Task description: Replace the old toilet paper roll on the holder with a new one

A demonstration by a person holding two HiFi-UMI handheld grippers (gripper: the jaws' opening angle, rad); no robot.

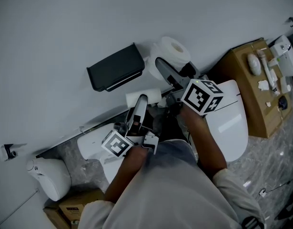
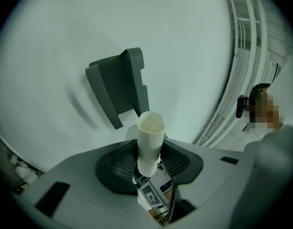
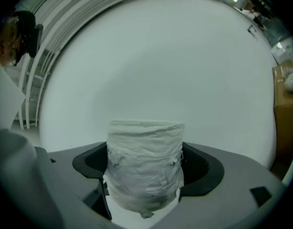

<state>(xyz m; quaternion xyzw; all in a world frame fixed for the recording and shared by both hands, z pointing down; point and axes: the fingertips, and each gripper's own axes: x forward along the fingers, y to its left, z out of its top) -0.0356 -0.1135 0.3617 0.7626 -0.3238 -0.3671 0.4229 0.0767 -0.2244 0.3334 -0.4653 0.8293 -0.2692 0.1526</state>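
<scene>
Mid-swap: L gripper point(image 2: 150, 165) fingers clamp bare tube point(image 2: 151, 128), R gripper point(image 3: 145, 185) fingers squeeze new roll point(image 3: 145, 147); next prob. seat it on empty holder point(image 1: 116, 67)

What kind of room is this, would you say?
Probably a bathroom: a dark toilet paper holder is fixed to the wall, a full toilet paper roll is beside it, and what looks like a white toilet lid lies below.
</scene>
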